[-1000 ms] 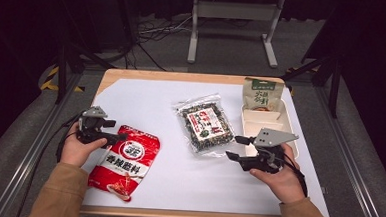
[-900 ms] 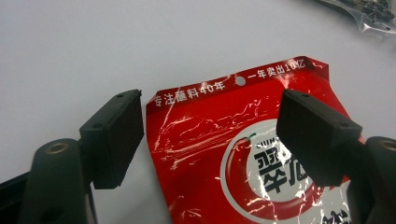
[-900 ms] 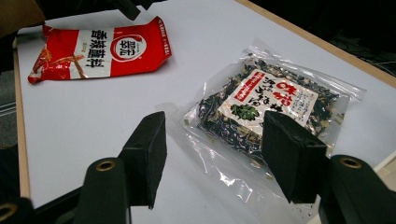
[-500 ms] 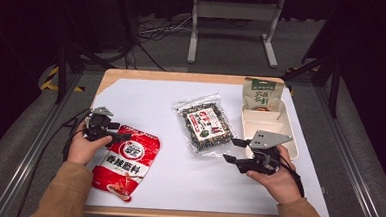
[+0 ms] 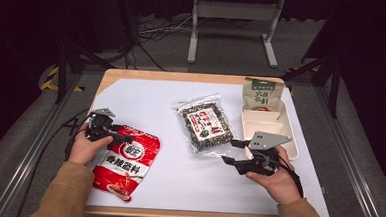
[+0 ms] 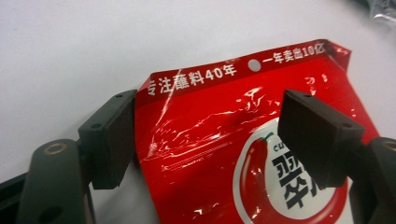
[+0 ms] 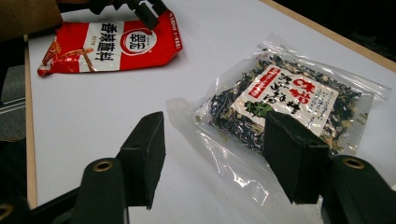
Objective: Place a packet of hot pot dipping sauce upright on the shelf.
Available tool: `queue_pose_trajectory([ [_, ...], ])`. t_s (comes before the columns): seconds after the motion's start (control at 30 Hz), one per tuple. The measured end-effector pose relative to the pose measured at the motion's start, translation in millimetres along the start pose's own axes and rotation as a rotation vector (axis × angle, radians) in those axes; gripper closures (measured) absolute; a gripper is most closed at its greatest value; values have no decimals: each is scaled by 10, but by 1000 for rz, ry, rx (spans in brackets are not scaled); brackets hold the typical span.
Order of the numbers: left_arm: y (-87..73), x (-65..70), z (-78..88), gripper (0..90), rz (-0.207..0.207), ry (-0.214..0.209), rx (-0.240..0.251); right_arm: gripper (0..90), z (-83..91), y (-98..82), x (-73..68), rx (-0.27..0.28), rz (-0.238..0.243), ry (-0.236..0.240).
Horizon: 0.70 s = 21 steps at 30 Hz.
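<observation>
A red sauce packet (image 5: 123,162) lies flat at the front left of the white sheet. My left gripper (image 5: 113,130) hovers at its top edge. In the left gripper view the open gripper (image 6: 215,126) straddles the packet's (image 6: 210,154) top left corner, one pad beside the edge and the other over the print. A clear bag of dark dried mix (image 5: 206,125) lies mid-table. My right gripper (image 5: 229,151) points at its near right corner. Seen from the right gripper view, the gripper (image 7: 217,149) stands open around the bag's (image 7: 285,100) clear edge, not pressing it.
A white compartment tray (image 5: 260,127) sits at the right, behind my right hand, with a green pouch (image 5: 262,94) leaning at its far end. The wooden table edge (image 5: 192,77) runs along the back. The right gripper view shows the red packet (image 7: 107,44) far left.
My left gripper has shifted right and down onto the red packet's top edge. The right hand has kept still.
</observation>
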State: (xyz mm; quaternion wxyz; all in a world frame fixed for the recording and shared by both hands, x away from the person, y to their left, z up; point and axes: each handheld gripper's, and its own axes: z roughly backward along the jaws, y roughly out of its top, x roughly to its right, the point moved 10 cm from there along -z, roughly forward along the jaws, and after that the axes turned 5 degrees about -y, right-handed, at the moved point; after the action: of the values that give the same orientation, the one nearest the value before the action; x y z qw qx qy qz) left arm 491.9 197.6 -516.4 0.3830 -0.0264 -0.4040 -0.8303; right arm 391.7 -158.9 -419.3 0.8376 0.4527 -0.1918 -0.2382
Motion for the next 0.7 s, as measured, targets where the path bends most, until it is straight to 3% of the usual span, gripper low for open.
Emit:
queue_pose_trajectory([
  [0.23, 11, 2, 37, 346, -51, 11, 14, 397, 6, 11, -16, 19, -15, 26],
  [0.43, -27, -37, -21, 516, -121, 100, -27, 397, 27, 39, -21, 43, -32, 42],
  [0.7, -20, -61, -35, 731, -175, 173, -34, 397, 25, 36, -14, 46, -28, 37],
])
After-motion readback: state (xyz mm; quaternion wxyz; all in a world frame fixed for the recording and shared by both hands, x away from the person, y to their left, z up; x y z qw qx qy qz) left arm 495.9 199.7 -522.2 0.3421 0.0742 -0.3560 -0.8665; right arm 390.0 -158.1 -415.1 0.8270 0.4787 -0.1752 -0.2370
